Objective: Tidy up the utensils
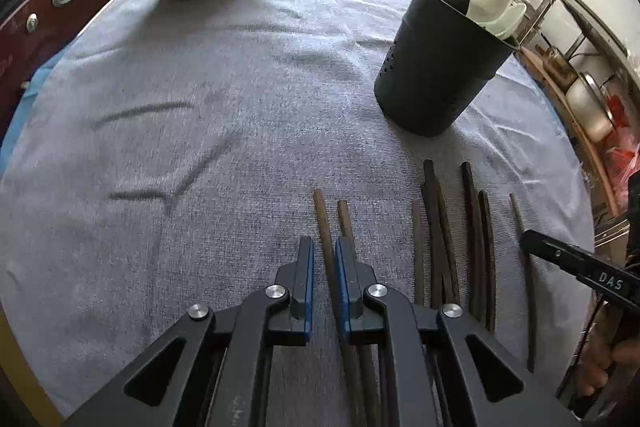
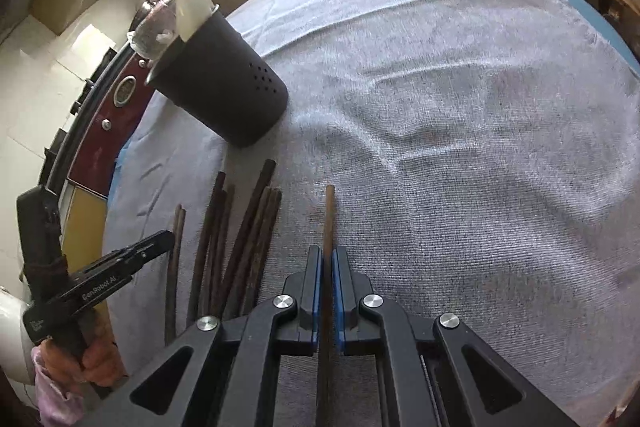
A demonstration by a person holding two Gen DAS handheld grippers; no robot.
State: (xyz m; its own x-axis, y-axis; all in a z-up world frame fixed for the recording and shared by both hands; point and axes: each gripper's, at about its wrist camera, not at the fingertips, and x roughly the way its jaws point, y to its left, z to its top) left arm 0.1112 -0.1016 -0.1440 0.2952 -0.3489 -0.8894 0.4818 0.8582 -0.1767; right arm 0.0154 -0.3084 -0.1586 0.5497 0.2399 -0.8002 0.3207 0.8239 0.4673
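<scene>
The left gripper has its blue pads nearly together around a brown chopstick, a second chopstick just beside it at 3 o'clock. The right gripper is clamped narrow on a single chopstick pointing to 12 o'clock. A loose bundle of dark chopsticks lies on the grey cloth toward 9 o'clock of it. Beyond, at 10 o'clock, stands the black perforated holder with white spoons inside.
</scene>
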